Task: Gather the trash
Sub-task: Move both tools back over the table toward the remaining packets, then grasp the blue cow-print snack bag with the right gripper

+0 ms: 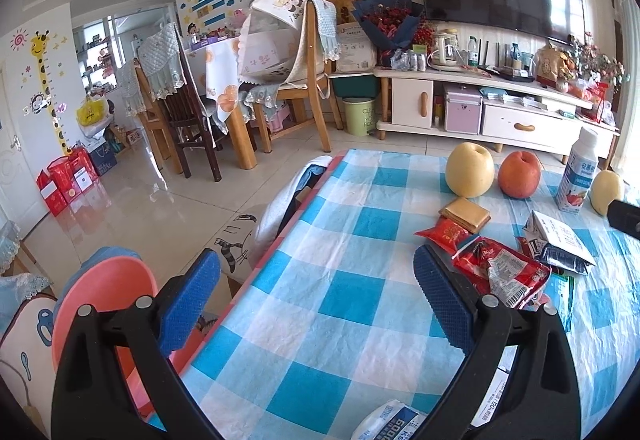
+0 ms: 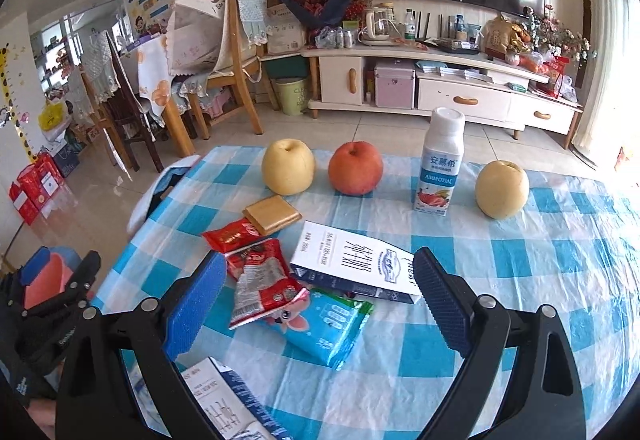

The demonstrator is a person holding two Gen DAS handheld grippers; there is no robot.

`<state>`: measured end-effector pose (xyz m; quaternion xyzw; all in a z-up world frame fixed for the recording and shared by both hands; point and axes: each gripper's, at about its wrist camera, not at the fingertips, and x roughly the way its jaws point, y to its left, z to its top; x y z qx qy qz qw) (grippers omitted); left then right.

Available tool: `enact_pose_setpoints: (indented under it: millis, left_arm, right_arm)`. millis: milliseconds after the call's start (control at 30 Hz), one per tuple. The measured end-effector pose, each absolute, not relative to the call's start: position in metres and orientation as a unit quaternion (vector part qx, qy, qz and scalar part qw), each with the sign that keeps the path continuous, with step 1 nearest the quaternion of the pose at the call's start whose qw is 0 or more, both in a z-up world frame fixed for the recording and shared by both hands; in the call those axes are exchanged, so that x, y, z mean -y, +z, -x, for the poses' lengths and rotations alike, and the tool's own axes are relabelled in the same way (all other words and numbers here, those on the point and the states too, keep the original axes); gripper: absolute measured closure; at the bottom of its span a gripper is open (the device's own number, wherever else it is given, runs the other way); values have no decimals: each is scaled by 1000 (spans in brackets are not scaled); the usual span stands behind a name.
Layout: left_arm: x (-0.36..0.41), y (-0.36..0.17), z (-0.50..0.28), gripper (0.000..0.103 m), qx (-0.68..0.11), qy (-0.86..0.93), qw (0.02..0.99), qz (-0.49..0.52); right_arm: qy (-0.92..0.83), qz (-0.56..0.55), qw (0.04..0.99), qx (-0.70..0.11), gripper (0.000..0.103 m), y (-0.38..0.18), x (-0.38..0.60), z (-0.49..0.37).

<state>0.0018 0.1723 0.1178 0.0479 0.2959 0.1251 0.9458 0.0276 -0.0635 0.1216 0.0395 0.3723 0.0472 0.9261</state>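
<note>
1. On the bench [image 2: 520,280], the right hand-held gripper [image 2: 320,304] is spread, empty, above crinkly red wrappers [image 2: 260,280], a blue pouch [image 2: 328,328] and a flattened carton [image 2: 356,264].
2. Left hand-held gripper [image 1: 316,296]: spread, empty, beside the pile.
3. Risk: slick overlapping film may slip or drag neighbours; round fruit [image 2: 355,167] could roll.

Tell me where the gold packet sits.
In the right wrist view, the gold packet lies left of centre on the checked tablecloth, just before the yellow pear, touching the red wrapper.
</note>
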Motion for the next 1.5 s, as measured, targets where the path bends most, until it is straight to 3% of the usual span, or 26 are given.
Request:
enact_pose_setpoints:
  millis: [633, 1033, 1500]
  left_arm:
    - [-156, 105, -15, 5, -319, 108, 939, -72]
    - [-167, 103, -19, 5, -337, 100, 936, -36]
    - [-184, 93, -31, 5, -380, 39, 921, 68]
  right_arm:
    - [92, -96, 871, -473, 10, 37, 85, -73]
    - [192, -33, 846, -497, 10, 20, 33, -62]
    - [158, 116, 862, -468, 9, 8, 4, -64]
